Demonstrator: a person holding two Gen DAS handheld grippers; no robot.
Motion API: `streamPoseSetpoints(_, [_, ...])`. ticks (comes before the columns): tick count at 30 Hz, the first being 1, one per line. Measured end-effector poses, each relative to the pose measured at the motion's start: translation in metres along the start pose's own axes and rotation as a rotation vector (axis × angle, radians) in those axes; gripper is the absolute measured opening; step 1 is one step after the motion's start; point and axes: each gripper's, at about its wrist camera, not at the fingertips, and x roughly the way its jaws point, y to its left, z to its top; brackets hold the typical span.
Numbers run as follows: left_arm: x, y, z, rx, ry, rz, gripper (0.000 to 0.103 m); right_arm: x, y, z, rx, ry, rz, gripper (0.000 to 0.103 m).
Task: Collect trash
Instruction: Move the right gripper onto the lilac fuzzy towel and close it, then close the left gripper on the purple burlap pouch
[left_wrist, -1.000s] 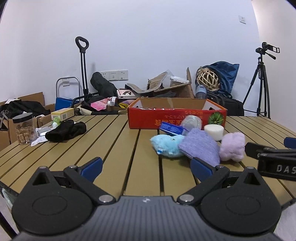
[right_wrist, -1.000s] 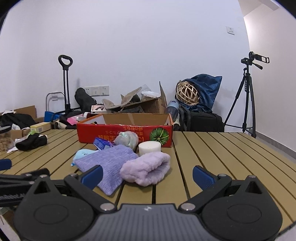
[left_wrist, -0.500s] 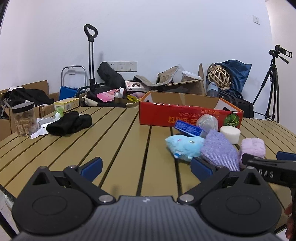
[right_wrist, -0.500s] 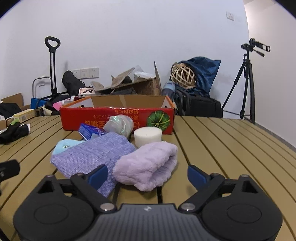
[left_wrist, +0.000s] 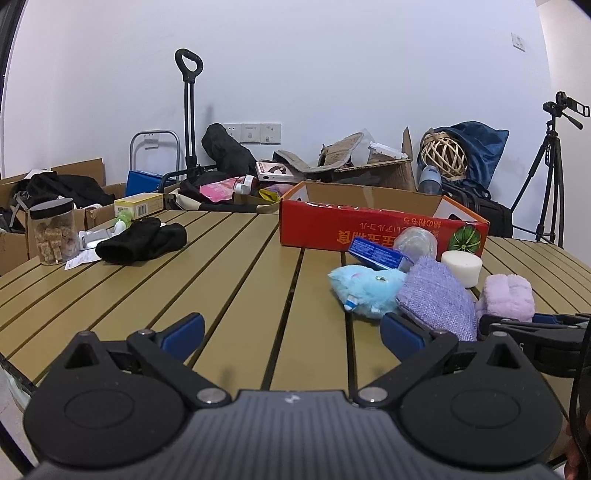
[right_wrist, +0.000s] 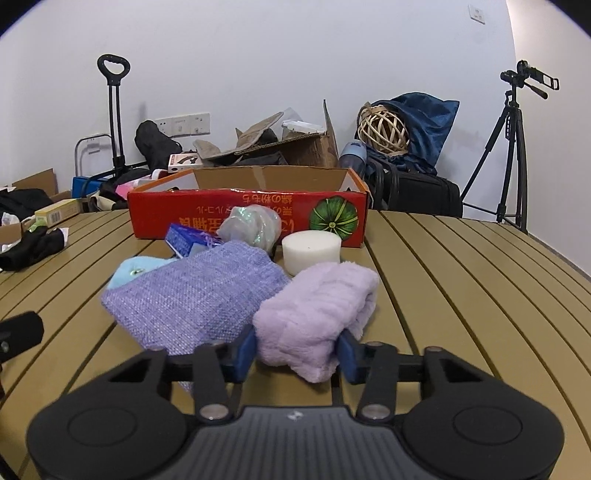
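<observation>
Slatted worktop (right_wrist: 461, 280), red box (right_wrist: 247, 212) at back. Right hand-held gripper (right_wrist: 297, 352) closing, pads against lilac towel (right_wrist: 317, 306) lying beside purple pouch (right_wrist: 195, 295). Left hand-held gripper (left_wrist: 291, 332) wide, empty.

A rolled lilac fleece cloth (right_wrist: 317, 314) lies on the slatted desk (right_wrist: 461, 295) at the near end of a small heap, its soft folded end toward the camera and pinched in from both sides. Touching its left side lies a flat purple woven pouch (right_wrist: 195, 299), tilted up over a light blue plush toy (left_wrist: 364, 286) that peeks out behind it. Just beyond the cloth stands a short white foam cylinder (right_wrist: 311, 247), upright. Behind the pouch a blue carton (right_wrist: 188, 238) lies on its side beside a crumpled iridescent plastic wrapper (right_wrist: 249, 225). All sit just in front of an open red cardboard box (right_wrist: 247, 214) printed with a green pumpkin.
</observation>
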Motion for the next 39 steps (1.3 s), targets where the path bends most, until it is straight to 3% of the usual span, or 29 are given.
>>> streamPoseSetpoints(5, [0.000,0.000,0.000,-0.003,-0.005,0.003,0.103,-0.008,-0.006,-0.001,0.019,-0.037,0.011,0.028])
streamPoseSetpoints(9, [0.001,0.001,-0.001,-0.001,-0.004,0.009,0.103,-0.014,-0.012,-0.001,0.040,-0.061,0.002,0.024])
streamPoseSetpoints(18, [0.005,-0.005,0.005,0.003,-0.013,0.004,0.103,-0.034,-0.029,-0.002,0.067,-0.127,-0.046,0.023])
streamPoseSetpoints(22, [0.006,-0.013,0.010,0.020,-0.019,-0.040,0.103,-0.046,-0.041,-0.003,0.082,-0.153,-0.063,0.023])
streamPoseSetpoints(29, [0.007,-0.047,0.007,0.126,-0.019,-0.129,0.103,-0.067,-0.064,-0.006,0.140,-0.185,-0.074,0.023])
streamPoseSetpoints(39, [0.013,-0.112,0.003,0.322,-0.026,-0.185,0.103,-0.065,-0.096,-0.008,0.194,-0.180,-0.104,0.023])
